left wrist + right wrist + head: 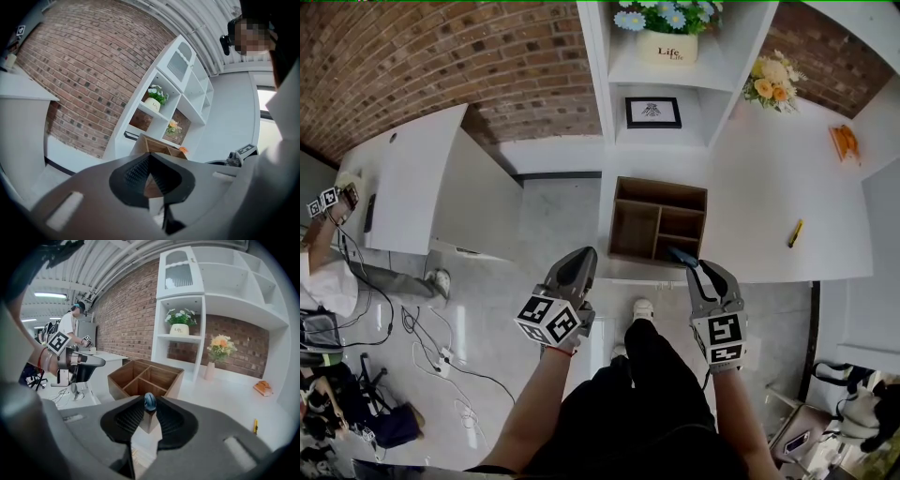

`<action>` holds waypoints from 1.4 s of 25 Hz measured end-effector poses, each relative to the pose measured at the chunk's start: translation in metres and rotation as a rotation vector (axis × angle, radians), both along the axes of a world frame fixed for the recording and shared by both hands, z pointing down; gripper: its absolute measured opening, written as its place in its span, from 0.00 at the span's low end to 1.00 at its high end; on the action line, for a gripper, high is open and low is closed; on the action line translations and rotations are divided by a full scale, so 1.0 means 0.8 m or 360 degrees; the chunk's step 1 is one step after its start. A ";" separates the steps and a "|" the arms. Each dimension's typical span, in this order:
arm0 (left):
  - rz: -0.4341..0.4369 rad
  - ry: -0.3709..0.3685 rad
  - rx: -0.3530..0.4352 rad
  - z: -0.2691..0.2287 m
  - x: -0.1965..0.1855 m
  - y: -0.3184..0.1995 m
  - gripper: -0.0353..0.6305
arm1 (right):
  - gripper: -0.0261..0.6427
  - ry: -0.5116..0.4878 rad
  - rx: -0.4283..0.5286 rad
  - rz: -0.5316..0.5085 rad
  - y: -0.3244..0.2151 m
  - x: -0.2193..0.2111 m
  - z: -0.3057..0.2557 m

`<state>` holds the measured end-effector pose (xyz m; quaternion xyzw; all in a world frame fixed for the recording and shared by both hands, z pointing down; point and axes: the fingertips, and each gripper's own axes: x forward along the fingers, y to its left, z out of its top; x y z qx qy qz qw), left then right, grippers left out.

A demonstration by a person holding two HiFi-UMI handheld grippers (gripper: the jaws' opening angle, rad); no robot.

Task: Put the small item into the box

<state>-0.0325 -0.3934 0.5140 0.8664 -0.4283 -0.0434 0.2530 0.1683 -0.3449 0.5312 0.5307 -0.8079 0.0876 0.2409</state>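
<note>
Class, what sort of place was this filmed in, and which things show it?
Probably a lab or office staged like a home: brick wall, white shelves with a flower pot, and cables trailing across the floor.

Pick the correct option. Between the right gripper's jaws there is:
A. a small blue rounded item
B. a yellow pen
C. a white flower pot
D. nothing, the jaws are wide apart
A: the right gripper view shows the small blue rounded item pinched at the tips of the right gripper, with the brown wooden compartment box standing beyond it on the white counter.
</note>
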 end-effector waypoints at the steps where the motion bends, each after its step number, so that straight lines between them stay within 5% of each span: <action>1: 0.0003 -0.0001 0.0003 -0.001 0.000 0.001 0.06 | 0.16 -0.0004 0.0005 0.0006 0.001 0.001 -0.001; 19: 0.0046 0.0001 0.0054 -0.020 0.002 0.028 0.06 | 0.15 -0.0117 0.0095 0.0082 0.028 0.004 -0.024; 35: 0.0043 -0.0004 0.0133 -0.043 -0.012 0.062 0.06 | 0.04 -0.0275 0.0298 0.0147 0.058 0.003 -0.072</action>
